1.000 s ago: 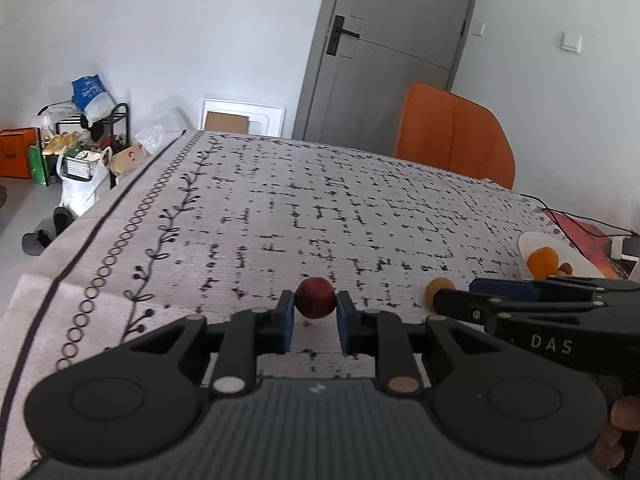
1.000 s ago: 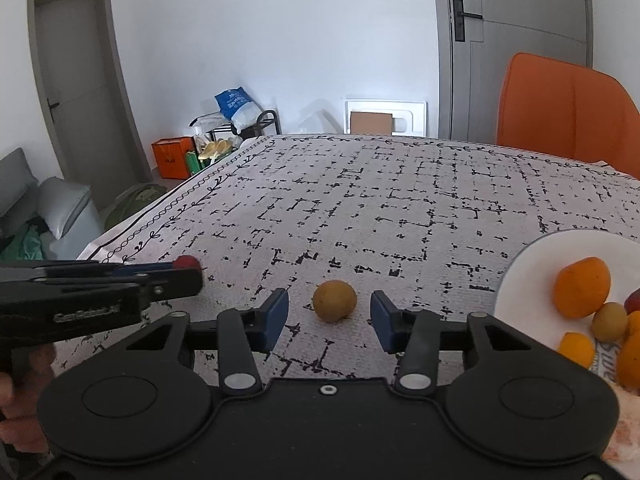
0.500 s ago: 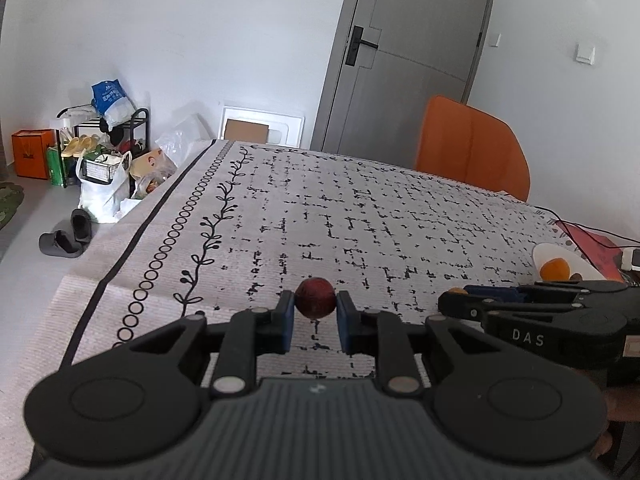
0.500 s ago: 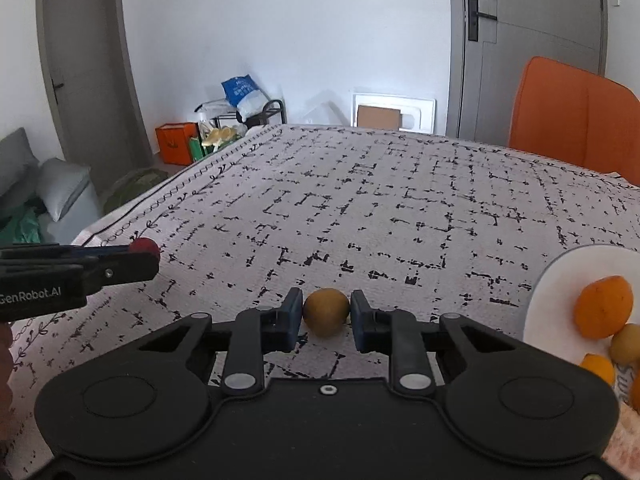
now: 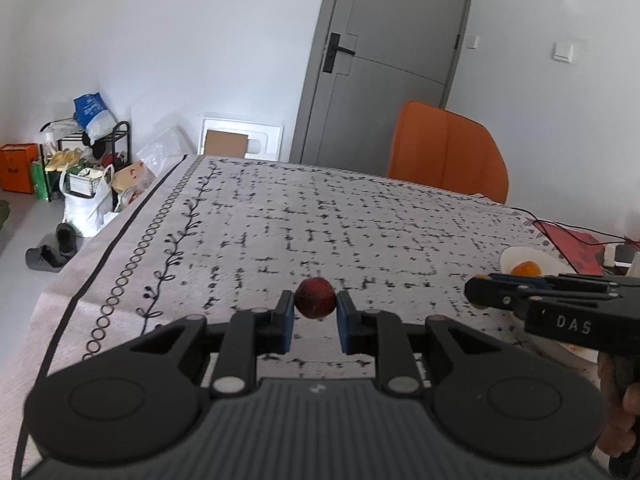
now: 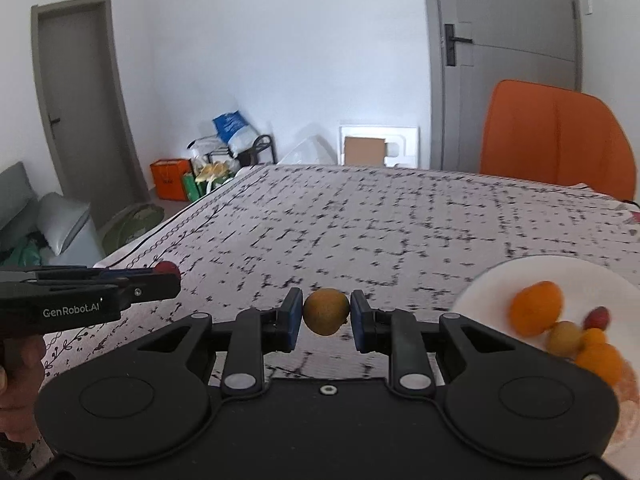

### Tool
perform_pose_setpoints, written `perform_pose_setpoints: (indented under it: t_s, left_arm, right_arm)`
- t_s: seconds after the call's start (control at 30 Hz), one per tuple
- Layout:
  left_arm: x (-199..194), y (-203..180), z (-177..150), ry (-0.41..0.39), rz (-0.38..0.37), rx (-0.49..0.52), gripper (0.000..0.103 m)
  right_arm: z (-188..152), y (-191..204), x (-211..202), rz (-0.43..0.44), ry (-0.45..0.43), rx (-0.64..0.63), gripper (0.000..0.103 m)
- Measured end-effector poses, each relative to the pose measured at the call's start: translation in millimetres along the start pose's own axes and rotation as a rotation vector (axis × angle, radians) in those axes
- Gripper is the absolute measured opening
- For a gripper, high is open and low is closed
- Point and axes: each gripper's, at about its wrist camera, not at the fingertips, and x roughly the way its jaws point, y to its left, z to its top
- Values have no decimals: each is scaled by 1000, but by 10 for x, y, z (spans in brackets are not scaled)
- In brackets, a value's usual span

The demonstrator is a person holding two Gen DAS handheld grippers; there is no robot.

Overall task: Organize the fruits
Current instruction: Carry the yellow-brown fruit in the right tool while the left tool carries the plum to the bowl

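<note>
My left gripper (image 5: 315, 309) is shut on a small dark red fruit (image 5: 315, 298) and holds it above the patterned tablecloth (image 5: 320, 216). My right gripper (image 6: 326, 314) is shut on a small brownish-yellow fruit (image 6: 325, 311), also lifted off the cloth. A white plate (image 6: 492, 284) at the right holds an orange (image 6: 536, 308), a small tan fruit (image 6: 564, 336), a red fruit (image 6: 597, 317) and more orange pieces. The plate also shows in the left wrist view (image 5: 510, 256), behind the right gripper (image 5: 476, 294). The left gripper (image 6: 160, 276) shows at the left of the right wrist view.
An orange chair (image 5: 446, 148) stands at the table's far side. A red item and cables (image 5: 568, 242) lie at the far right of the table. A shelf with bags (image 5: 84, 160) and shoes stand on the floor to the left.
My right gripper closed on the brownish-yellow fruit and lifted it. My left gripper rose with the red fruit still held. The view now looks further over the table.
</note>
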Motion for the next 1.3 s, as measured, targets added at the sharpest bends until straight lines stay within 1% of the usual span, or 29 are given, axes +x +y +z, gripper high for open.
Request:
perform_pose_setpoints:
  t_s: [0.4,0.63,0.77,0.97,1.3]
  left_arm:
    - [29,-462,51,-16,-74,50,21]
    - [59,-709,52,-17,-118,81,21]
    - [72,-831,68,-12,-136,79,21]
    - [80,-1057,58,-13,-183,130,21]
    - [182,-1335,34,7,-210,160,21]
  right_arm:
    - [-40,-461,-399,-94,-55,55,24]
    - [-111,-676,-584,-146,-69,76,24]
    - [-143,-777,-681,-182,-77,82,24]
    - [-204,-919,-809,-222,-89,105,24]
    - [-303,-1204,-946,-266,-99,142,24]
